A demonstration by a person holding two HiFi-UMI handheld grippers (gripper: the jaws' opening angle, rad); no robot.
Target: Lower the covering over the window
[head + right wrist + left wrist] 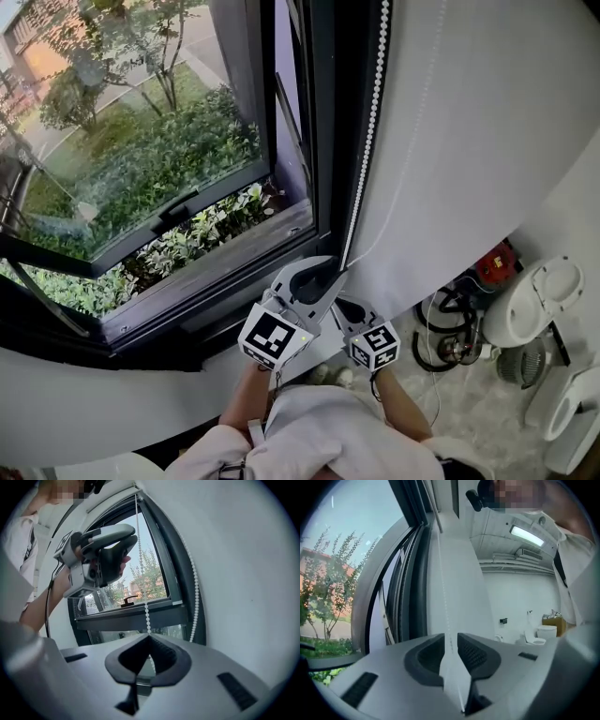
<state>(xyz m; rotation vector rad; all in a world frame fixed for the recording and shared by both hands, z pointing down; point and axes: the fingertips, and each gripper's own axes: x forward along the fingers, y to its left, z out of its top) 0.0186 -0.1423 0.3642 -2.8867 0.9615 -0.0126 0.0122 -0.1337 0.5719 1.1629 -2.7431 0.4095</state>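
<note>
A white bead chain (374, 103) hangs down the right side of the dark-framed window (323, 141). In the right gripper view one strand (142, 573) drops straight into my right gripper (149, 638), which is shut on it. The other strand (194, 597) hangs free by the frame. My left gripper (133, 534) is higher up on the same strand, held level. Its jaws stand apart with the chain (444, 606) running through the gap untouched (450, 637). In the head view the left gripper (328, 272) sits just above the right one (343, 306). No blind shows over the glass.
The window sash (178, 211) is tilted open, its handle (129, 601) dark against shrubs and trees outside. A white wall (469, 141) rises to the right of the chain. Below right on the floor stand a white toilet (539, 305) and coiled cables (457, 328).
</note>
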